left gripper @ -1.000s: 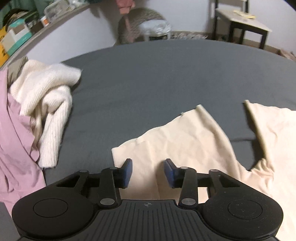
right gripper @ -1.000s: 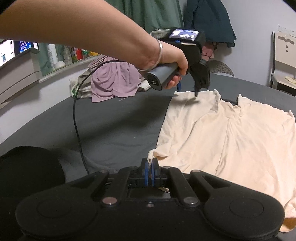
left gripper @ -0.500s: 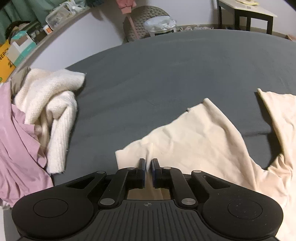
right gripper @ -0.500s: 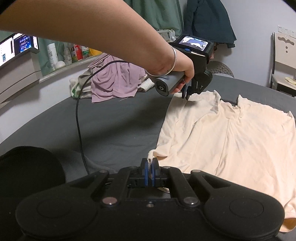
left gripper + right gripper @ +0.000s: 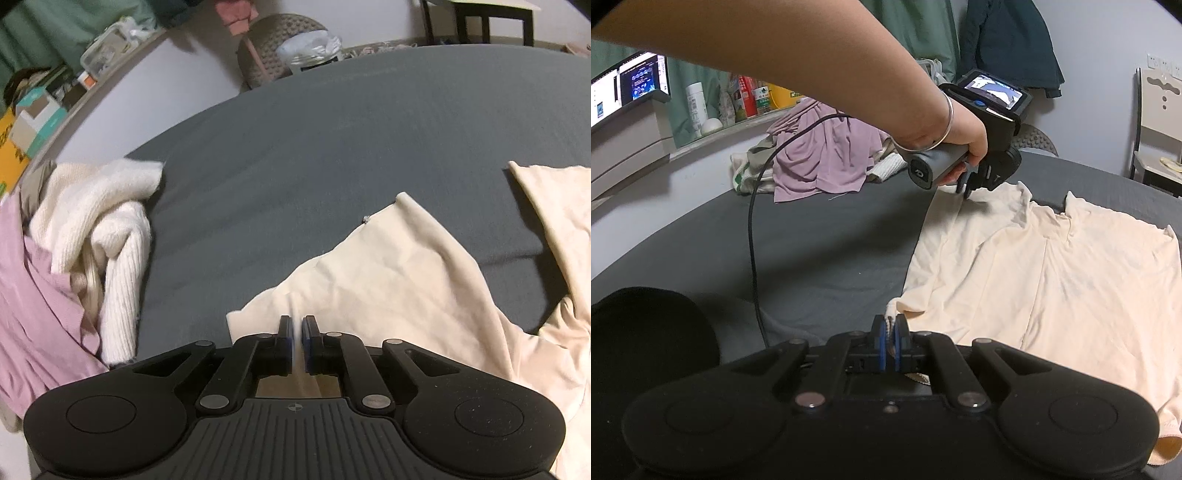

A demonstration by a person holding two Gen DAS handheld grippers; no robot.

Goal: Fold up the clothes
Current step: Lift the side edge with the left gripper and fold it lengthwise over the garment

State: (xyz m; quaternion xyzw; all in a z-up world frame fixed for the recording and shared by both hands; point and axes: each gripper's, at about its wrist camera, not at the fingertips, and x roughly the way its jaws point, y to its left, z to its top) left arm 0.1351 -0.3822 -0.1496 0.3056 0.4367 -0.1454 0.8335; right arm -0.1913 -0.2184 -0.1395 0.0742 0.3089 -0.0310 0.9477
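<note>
- On the grey bed cover [image 5: 827, 258], your cream shirt [image 5: 1052, 280] lies spread flat, collar toward the far side, no fold made yet.
- Your left gripper [image 5: 298, 334] has its jaws pressed together on a pinch of the shirt's sleeve end.
- Your right gripper [image 5: 891, 341] pinches the shirt's near corner at the hem.
- Beyond, a pink garment [image 5: 827, 155] and a white knit [image 5: 99, 229] sit heaped and unfolded, so most of the job looks left to do.

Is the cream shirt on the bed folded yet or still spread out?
Mostly spread: the cream shirt lies flat on the grey bed, with only its near side lapped over.
</note>
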